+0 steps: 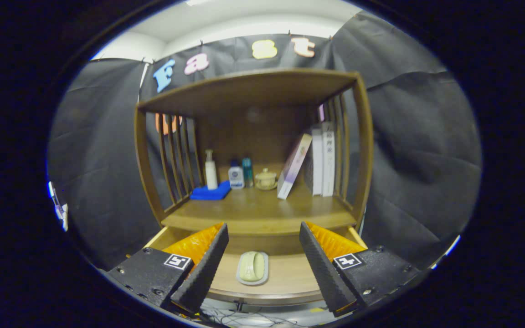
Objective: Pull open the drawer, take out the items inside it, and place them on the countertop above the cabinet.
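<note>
The hand-held gripper [262, 269] is hovering over the pulled-out drawer [285, 278] with its two fingers spread wide and holding nothing. Between the fingers, a pale green soap bar in a light dish [252, 268] is lying on the drawer's wooden floor, apart from both fingers [203, 269]. The drawer is standing open below the front edge of the cabinet's countertop [262, 212].

Beyond the fingers, the wooden cabinet [365, 150] is rising with slatted sides and a flat top board. On the countertop a folded blue cloth [210, 193] is lying near the left slats, with a white pump bottle [210, 171] standing on or just behind it. Beside it a small white bottle [236, 176] and a teal bottle [247, 171] are standing close together, and a small lidded ceramic pot [266, 179] is sitting next to them. A book [293, 166] is leaning tilted toward upright white books [324, 159] by the right slats.
</note>
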`<state>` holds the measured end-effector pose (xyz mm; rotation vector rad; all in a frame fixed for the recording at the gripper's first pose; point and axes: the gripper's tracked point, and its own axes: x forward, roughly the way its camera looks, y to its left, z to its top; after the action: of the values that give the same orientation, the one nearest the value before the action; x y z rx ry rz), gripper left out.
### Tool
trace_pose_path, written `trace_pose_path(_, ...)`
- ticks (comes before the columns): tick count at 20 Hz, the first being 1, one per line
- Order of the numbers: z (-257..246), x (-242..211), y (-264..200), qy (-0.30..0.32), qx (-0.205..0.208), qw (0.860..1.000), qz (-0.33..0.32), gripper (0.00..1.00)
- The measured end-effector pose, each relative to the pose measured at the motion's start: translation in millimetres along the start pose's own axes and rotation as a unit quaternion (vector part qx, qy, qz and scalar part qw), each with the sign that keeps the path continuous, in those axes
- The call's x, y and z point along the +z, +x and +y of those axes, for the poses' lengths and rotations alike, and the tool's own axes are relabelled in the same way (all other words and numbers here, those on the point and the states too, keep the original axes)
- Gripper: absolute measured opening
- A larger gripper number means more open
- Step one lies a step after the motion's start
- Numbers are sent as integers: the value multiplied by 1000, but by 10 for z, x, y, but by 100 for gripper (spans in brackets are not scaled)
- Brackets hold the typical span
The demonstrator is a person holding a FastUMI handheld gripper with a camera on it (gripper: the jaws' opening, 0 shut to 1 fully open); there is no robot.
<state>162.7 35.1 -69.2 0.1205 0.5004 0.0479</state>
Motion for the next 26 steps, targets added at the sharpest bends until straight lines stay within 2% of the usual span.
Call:
trace_pose_path(3, 56, -79, 373, -19, 3, 997, 72, 97)
trace_pose_path(6, 49, -239, 688, -49, -12, 990, 135, 95)
trace_pose_path(12, 130, -889, 1117, -30, -4, 952, 304, 90)
trace_pose_path(15, 157, -1060, 1220, -15, -12, 941, 338, 85)
trace_pose_path(18, 154, -1199, 1292, -17, -28, 932, 360, 76)
trace_pose_path(23, 226, -1411, 1345, -16, -32, 918, 395, 70)
trace_pose_path(26, 253, -1537, 1375, -23, -38, 910, 412, 62)
